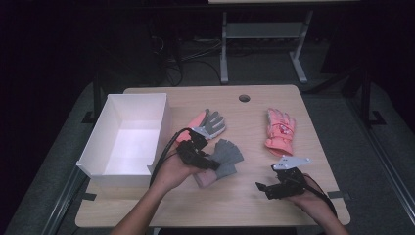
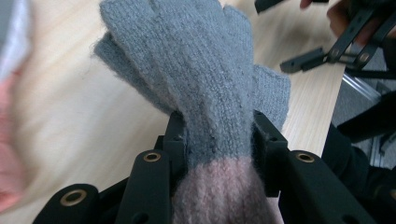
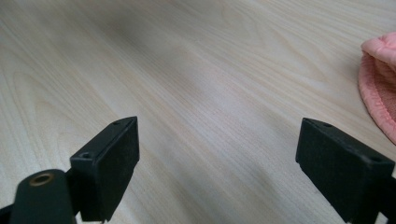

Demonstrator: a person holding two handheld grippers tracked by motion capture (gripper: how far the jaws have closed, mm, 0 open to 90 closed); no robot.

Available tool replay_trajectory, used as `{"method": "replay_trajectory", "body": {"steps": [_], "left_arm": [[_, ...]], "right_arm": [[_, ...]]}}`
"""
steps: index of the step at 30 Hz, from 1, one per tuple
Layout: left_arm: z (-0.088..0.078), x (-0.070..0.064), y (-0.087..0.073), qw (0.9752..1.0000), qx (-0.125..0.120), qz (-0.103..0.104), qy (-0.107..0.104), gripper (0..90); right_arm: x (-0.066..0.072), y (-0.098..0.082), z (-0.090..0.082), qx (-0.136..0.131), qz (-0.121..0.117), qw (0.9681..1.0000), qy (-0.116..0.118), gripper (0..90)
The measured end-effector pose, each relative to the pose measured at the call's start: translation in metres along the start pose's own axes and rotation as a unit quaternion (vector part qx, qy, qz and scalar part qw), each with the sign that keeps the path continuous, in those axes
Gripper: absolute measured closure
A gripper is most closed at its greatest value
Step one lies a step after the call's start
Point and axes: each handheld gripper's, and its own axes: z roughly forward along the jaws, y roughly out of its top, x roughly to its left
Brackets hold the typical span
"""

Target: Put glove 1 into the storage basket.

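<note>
My left gripper (image 2: pixel 219 140) clamped on grey knit glove (image 2: pixel 201 70) at wrist, table centre. Judged soft, light, floppy; cuff grip sound. Right gripper (image 3: pixel 217 154) wide, empty, near right.

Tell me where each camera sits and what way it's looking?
High view: above the person's side, looking forward and down at the table, white box, gloves, both forearms and tongs.
Left gripper view: rides the left tongs, looking along black jaws clamping the grey knit glove.
Right gripper view: rides the right tongs, jaws apart over bare wood.
Shared: the pink glove appears at the right gripper view's edge.
</note>
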Motion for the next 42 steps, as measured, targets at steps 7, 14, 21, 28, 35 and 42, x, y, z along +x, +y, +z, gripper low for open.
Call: {"method": "replay_trajectory", "body": {"steps": [7,14,21,28,35,42], "left_arm": [[-0.039,0.009,0.008,0.9994,-0.023,-0.011,0.023,64.0],[-0.077,0.024,0.009,0.9978,-0.046,-0.025,0.042,63.9],[-0.113,0.039,0.005,0.9941,-0.062,-0.036,0.082,64.1],[-0.146,0.059,-0.009,0.9872,-0.085,-0.061,0.121,64.2],[-0.17,0.082,-0.03,0.9781,-0.108,-0.093,0.152,64.3],[-0.177,0.108,-0.053,0.9678,-0.105,-0.131,0.188,64.3]], "right_arm": [[-0.002,-0.001,0.001,-0.001,0.004,1.0,-0.004,13.1],[-0.003,-0.002,0.001,0.002,0.005,1.0,-0.005,13.1],[-0.003,-0.002,0.002,0.004,0.006,1.0,-0.005,13.1],[-0.003,-0.003,0.003,0.004,0.006,1.0,-0.006,13.1],[-0.003,-0.003,0.003,0.002,0.007,0.9999,-0.007,13.1],[-0.003,-0.003,0.003,0.001,0.007,1.0,-0.007,13.1]]}}
